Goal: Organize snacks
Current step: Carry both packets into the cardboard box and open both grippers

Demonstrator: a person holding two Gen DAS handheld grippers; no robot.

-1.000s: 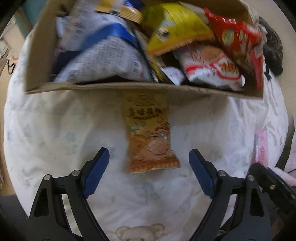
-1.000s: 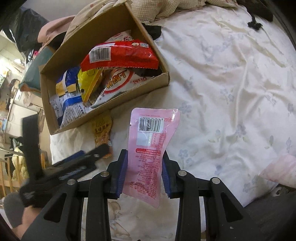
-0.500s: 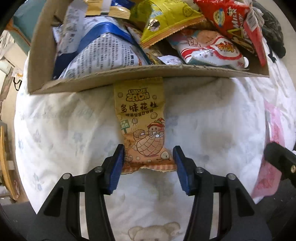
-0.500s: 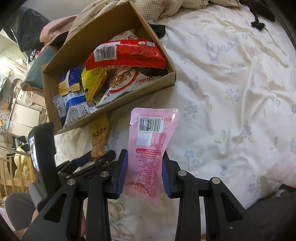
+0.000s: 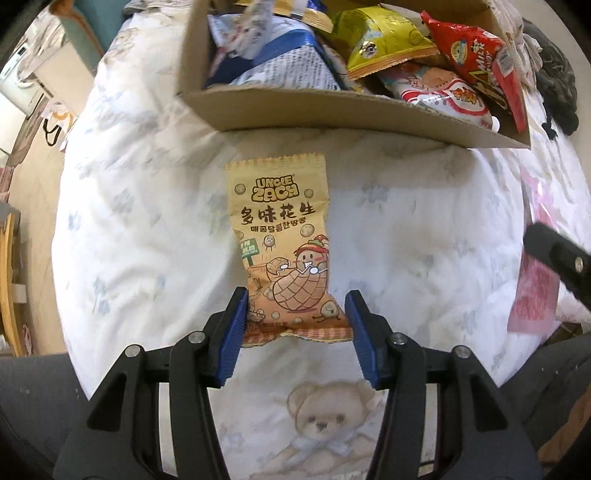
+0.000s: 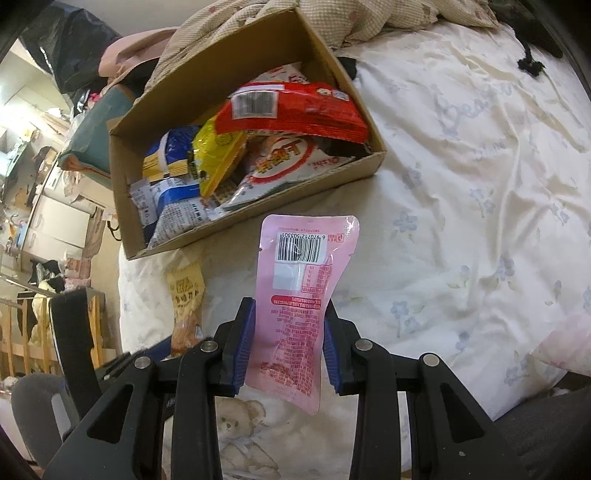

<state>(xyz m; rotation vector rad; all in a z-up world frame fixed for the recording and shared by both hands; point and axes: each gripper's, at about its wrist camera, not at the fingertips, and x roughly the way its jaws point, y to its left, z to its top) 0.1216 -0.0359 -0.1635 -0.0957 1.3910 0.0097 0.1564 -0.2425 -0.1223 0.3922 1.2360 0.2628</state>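
Note:
My left gripper [image 5: 295, 332] is shut on the bottom of an orange peanut packet [image 5: 284, 243], held up in front of the cardboard box [image 5: 332, 118]. The packet also shows in the right wrist view [image 6: 186, 299]. My right gripper [image 6: 288, 343] is shut on a pink snack pouch [image 6: 299, 295], barcode side up, held above the bed just short of the box [image 6: 258, 218]. The pouch shows at the right edge of the left wrist view [image 5: 535, 291]. The box holds several snack bags, among them a red one [image 6: 291, 110] and a yellow one [image 6: 218, 155].
The box sits on a white flowered bedsheet [image 6: 461, 184] with a teddy bear print [image 5: 325, 417]. A checked blanket [image 6: 369, 14] and dark cloth [image 5: 557, 92] lie behind the box. Room furniture shows past the bed's left edge [image 6: 44, 221].
My left gripper closed on the peanut packet and lifted it off the sheet, away from the box wall. My right gripper kept hold of the pink pouch and moved slightly toward the box.

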